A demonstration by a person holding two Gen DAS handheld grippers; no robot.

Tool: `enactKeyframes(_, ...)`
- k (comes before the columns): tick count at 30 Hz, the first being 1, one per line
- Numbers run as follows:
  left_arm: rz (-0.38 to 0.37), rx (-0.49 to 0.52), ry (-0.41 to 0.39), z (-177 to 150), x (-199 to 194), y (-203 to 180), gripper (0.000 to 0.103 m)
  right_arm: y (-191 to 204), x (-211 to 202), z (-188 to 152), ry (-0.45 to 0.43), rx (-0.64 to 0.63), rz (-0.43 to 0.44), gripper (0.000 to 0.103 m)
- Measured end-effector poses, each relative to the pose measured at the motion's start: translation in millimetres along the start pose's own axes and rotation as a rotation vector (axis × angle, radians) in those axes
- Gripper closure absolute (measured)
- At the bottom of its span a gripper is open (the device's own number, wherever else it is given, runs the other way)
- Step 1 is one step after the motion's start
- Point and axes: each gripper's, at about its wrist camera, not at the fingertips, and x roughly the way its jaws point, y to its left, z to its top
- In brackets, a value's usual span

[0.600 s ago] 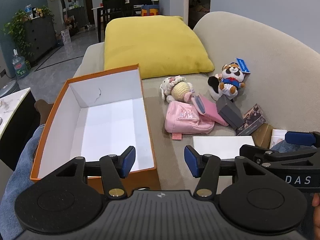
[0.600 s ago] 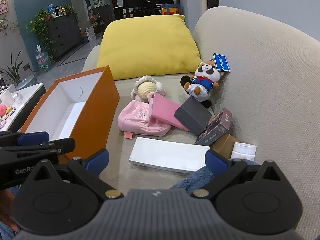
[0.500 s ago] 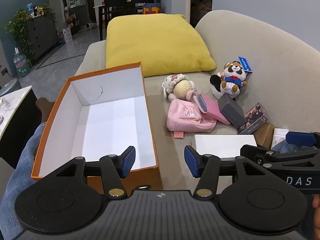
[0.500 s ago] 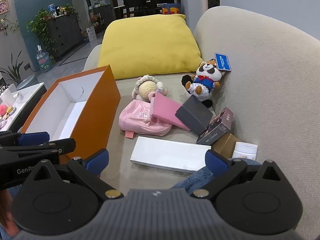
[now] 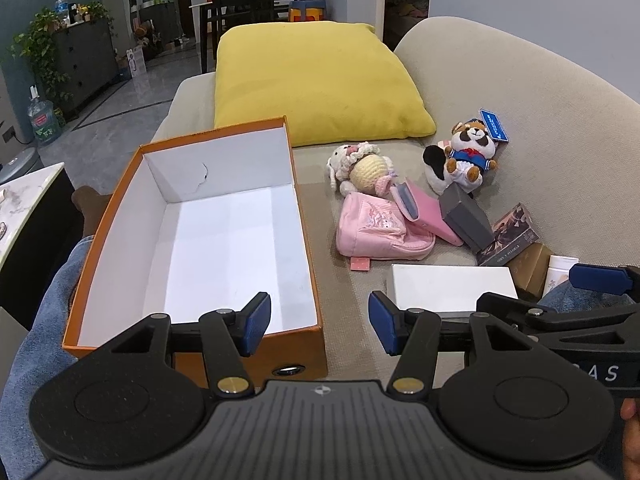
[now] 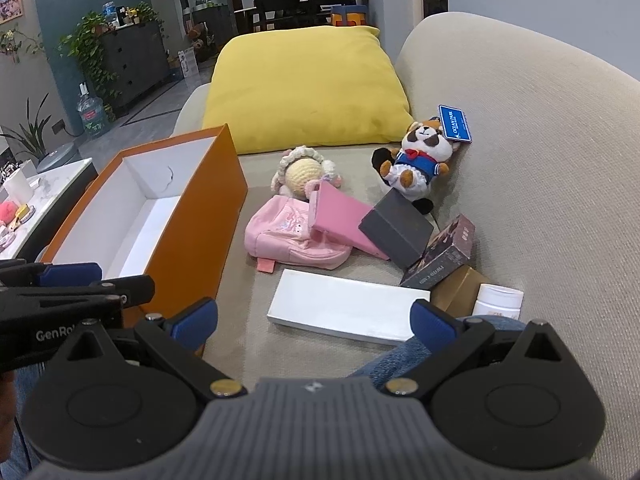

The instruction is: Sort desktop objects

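Note:
An empty orange box (image 5: 120,216) with a white inside lies on the sofa, left of a pile of objects; it also shows in the right wrist view (image 6: 192,216). The pile holds a pink pouch (image 5: 380,232), a pink box (image 6: 340,220), a grey box (image 6: 396,228), a flat white box (image 6: 344,306), a dark card box (image 6: 444,252), a white jar (image 6: 500,300), a crochet doll (image 5: 364,168) and a raccoon plush (image 5: 468,154). My left gripper (image 5: 319,326) is open and empty over the orange box's near right corner. My right gripper (image 6: 314,318) is open and empty before the flat white box.
A yellow cushion (image 5: 312,80) lies at the far end of the beige sofa (image 6: 540,160). My jeans-clad legs (image 5: 48,320) are beside the orange box. A marble table (image 6: 48,188) stands to the left.
Both grippers have drifted slightly; the scene has shifted a little to the right and down in the left wrist view. Nothing was taken hold of or moved.

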Motion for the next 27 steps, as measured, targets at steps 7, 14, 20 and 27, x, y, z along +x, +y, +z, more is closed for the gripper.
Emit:
enactKeyframes(7, -0.001, 0.001, -0.001, 0.1, -0.9, -1.0, 0.040, 1.6, -0.7, 0.4, 0.000, -0.003, -0.003, 0.001)
enactKeyframes(14, 0.000, 0.000, 0.003, 0.6, -0.8, -1.0, 0.040, 2.4, 1.0, 0.1, 0.006, -0.004, -0.004, 0.001)
enactKeyframes(20, -0.003, 0.000, 0.003, -0.1, -0.1, -0.6, 0.040, 2.6, 2.0, 0.1, 0.008, -0.004, -0.005, 0.001)
enactKeyframes(27, -0.023, 0.020, 0.003, 3.5, 4.2, -3.7, 0.040, -4.8, 5.6, 1.4, 0.016, 0.021, 0.011, 0.002)
